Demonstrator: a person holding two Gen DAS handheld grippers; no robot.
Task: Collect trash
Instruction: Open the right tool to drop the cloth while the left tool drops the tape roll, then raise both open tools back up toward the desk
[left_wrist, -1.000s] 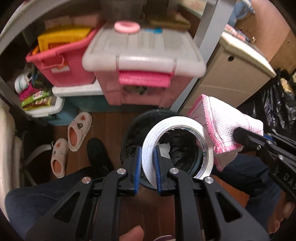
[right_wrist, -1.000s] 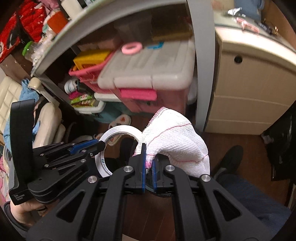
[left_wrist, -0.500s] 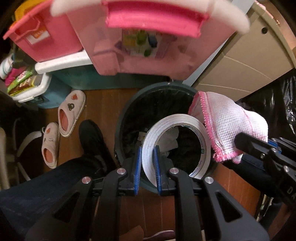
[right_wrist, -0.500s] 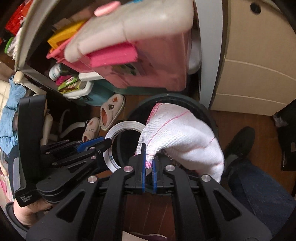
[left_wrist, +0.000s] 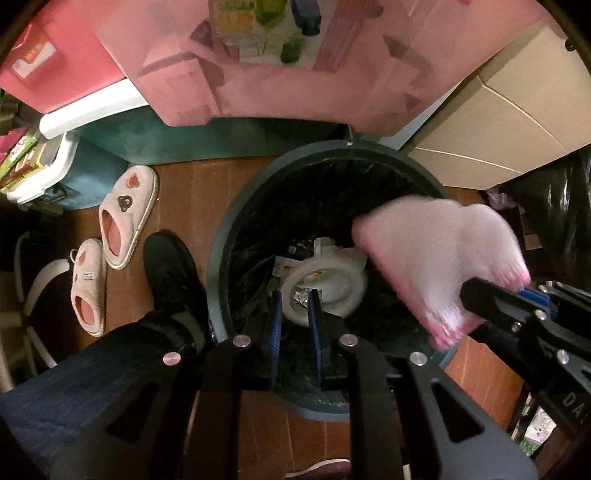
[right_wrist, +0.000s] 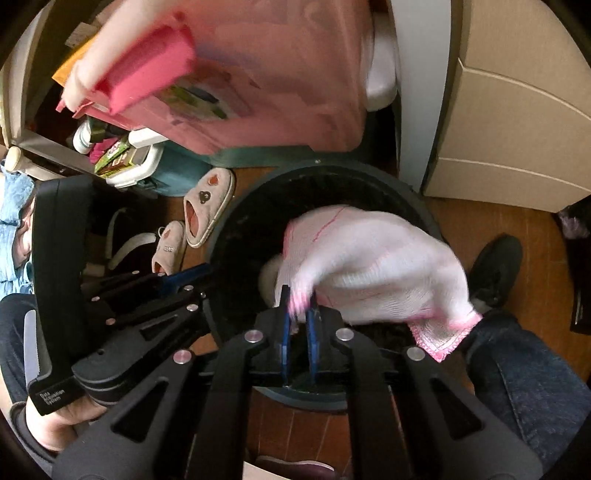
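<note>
– Tape roll (left_wrist: 347, 286), item one: where is it?
– Down inside the bin (left_wrist: 219, 266), on the litter at the bottom, just past your left gripper (left_wrist: 294, 314) at about 1 o'clock from the tips. It is blurred and looks loose. Your left jaws are all but closed, with a thin slot between them and nothing clearly pinched. Judged delivered, though the blur keeps me from being sure.
– Item two?
– Mesh cloth (right_wrist: 369, 266), white with a pink hem. It hangs over the bin's mouth, spreading toward 2 o'clock from your right gripper (right_wrist: 298, 306). One hem corner sits between the tips. Your right jaws have just been easing apart a little, yet the corner looks pinched, so it is not let go.
– Balance outstanding?
– Release the cloth so that it falls inside the rim. One corner hangs out past the rim at 4 o'clock over your knee. No other trash can be picked out in these views.
</note>
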